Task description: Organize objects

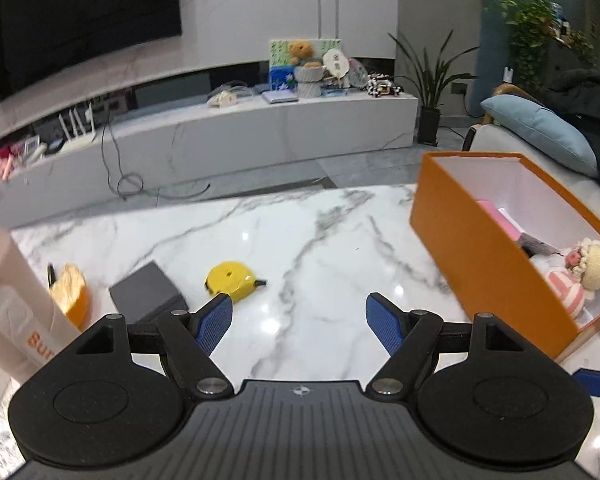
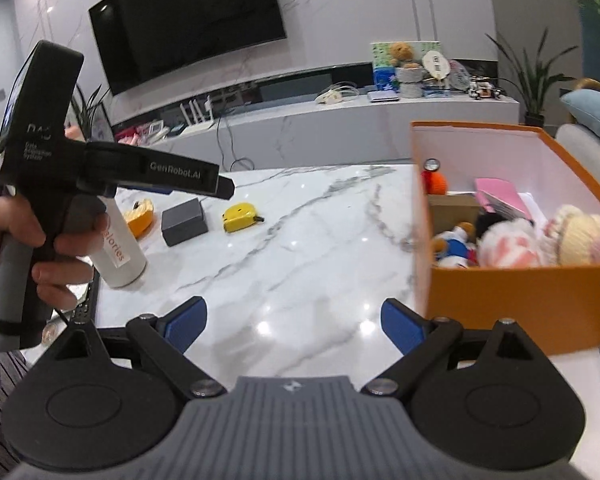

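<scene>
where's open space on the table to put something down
The wide marble stretch between the yellow tape measure and the orange box is bare. Crowded: the left end, with the dark box, white bottle and orange item.

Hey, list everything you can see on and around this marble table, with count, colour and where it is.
table: 1, white marble, centre
box: 1, orange, open, table's right side
soft toys: several, pink, cream, blue, inside box
pink booklet: 1, inside box
tape measure: 1, yellow, table left
dark box: 1, grey-black, beside tape measure
bottle: 1, white with orange lettering, table's left edge
orange item: 1, behind bottle, unclear what
TV: 1, black, on wall
plants: at least two, green, right of the TV bench
left gripper: open, empty
right gripper: open, empty
hand: 1, holding the left gripper's handle
</scene>
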`<state>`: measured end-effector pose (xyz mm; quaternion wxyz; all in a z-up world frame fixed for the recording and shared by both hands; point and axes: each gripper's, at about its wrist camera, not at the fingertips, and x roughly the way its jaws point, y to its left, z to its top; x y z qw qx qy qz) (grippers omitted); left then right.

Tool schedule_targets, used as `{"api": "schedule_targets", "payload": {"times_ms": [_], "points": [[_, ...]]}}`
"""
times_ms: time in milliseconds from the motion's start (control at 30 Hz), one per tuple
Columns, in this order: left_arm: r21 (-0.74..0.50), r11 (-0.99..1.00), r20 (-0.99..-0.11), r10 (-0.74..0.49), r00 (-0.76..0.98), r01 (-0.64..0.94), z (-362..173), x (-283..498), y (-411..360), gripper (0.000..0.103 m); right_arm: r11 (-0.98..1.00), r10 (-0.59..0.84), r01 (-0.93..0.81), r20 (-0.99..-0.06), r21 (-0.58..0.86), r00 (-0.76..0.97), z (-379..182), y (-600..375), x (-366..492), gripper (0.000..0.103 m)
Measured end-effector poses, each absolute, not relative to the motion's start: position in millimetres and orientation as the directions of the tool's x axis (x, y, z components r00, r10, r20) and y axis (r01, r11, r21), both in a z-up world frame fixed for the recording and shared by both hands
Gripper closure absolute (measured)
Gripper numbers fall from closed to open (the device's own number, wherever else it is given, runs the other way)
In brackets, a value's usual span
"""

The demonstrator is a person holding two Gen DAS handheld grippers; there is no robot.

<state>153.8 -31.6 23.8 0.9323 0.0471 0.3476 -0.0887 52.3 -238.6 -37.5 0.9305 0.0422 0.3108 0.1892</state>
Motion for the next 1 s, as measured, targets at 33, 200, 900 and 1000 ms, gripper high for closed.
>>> {"api": "schedule_targets", "payload": {"times_ms": [33, 200, 900, 1000], "points": [[0.030, 0.982, -0.655, -0.122, 0.745, 0.187, 20, 154, -26, 0.016, 0.925, 0.378, -0.329, -0.566, 0.191, 0.733, -38, -235, 56, 0.009], [0.024, 0.991, -0.663, -0.085, 0.744, 0.135, 0, 151, 5, 0.016, 0.924, 0.379, -0.326, -0.572, 0.198, 0.728, -41, -215, 86, 0.009], [0.015, 0.983, -0.682, -0.122, 0.721, 0.180, 7, 141, 68, 0.020, 0.866, 0.465, -0.479, -0.576, 0.141, 0.672, -118, -64, 284, 0.008], [-0.005, 0.988, -0.685, -0.116, 0.719, 0.154, 7, 142, 71, 0.023, 0.856, 0.464, -0.505, -0.596, 0.111, 0.655, -129, -49, 294, 0.009]]}}
